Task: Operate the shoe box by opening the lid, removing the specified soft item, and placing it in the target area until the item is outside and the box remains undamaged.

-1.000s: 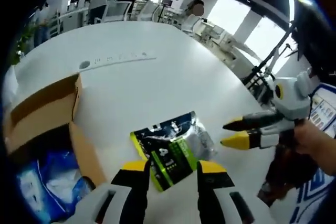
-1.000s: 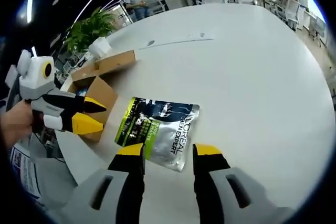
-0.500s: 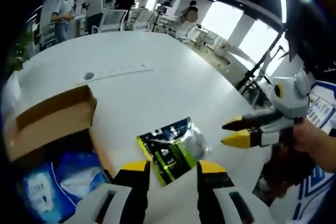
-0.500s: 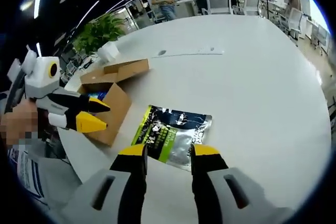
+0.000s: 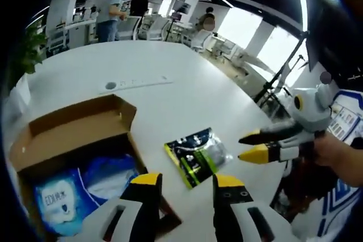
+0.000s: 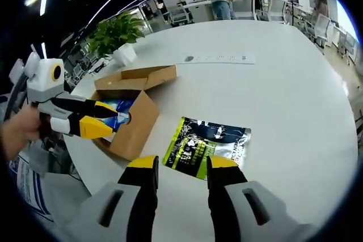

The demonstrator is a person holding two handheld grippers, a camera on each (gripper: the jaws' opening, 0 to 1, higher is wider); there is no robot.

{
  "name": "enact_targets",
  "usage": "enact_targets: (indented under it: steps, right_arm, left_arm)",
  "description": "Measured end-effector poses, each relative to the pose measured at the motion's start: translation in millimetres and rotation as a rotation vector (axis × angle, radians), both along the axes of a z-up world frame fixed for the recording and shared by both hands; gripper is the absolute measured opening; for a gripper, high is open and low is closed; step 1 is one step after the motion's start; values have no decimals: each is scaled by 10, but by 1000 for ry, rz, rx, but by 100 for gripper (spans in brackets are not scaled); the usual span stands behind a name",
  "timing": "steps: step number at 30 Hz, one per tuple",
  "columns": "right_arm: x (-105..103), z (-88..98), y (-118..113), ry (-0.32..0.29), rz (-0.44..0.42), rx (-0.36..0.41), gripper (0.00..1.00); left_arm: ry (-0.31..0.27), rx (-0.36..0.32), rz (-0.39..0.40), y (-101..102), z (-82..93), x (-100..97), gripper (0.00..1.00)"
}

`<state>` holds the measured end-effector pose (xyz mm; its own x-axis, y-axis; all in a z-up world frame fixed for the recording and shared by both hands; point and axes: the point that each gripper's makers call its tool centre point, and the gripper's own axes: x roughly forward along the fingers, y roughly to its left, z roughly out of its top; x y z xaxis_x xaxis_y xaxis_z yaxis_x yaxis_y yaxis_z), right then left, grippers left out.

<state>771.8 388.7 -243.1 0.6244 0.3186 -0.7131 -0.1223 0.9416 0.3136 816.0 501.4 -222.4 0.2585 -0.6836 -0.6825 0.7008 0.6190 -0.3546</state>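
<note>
Box: the cardboard shoe box (image 5: 74, 140) stands on the white table (image 5: 170, 100) with its lid flap (image 6: 148, 75) thrown back; no tear or crush is visible on its walls.
Box contents: blue-and-white packets (image 5: 85, 182) lie inside the box, in the left gripper view; whether any of them is also due for removal cannot be told.
Soft item: the black, green and silver pouch (image 6: 207, 145) lies flat on the table, just beside the box and wholly outside it.
Left gripper: the left gripper (image 5: 187, 182) hovers above the table near the box's front corner, its 2 jaws parted with nothing between them.
Right gripper: the right gripper (image 6: 178, 165) is likewise parted and bare, its tips over the near edge of the pouch but not closed on it.
Progress: judged from this layout, lid opening and item removal are done. The pouch appears released; no marked target area is visible, so whether it sits in the right place cannot be told.
Remaining: at most, confirmation of placement and drawing the hands clear.
Change over 1.0 s: both views now take in more of the table and box, and the pouch appears smaller and farther from the jaw tips, consistent with both cameras pulling back. The pouch itself seems unmoved against the box.
</note>
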Motion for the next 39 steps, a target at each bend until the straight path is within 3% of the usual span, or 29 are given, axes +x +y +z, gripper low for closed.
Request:
enact_targets:
  steps: [6, 14, 21, 28, 36, 39]
  right_arm:
    - [82, 91, 299, -13, 28, 0, 32]
    - [171, 199, 713, -31, 65, 0, 31]
    - [343, 188, 1070, -35, 98, 2, 31]
    - [406, 184, 1427, -33, 129, 4, 31]
    - [542, 157, 1656, -30, 153, 4, 30]
    - [502, 129, 1792, -23, 164, 10, 28]
  left_arm:
    - [-14, -11, 30, 332, 117, 16, 37]
    - [-21, -3, 79, 896, 87, 116, 38]
    - [-20, 3, 119, 1357, 65, 187, 39]
    - [-22, 1, 151, 1650, 73, 191, 39]
    - [-16, -1, 177, 1926, 28, 301, 39]
    - [-12, -2, 184, 1994, 8, 315, 39]
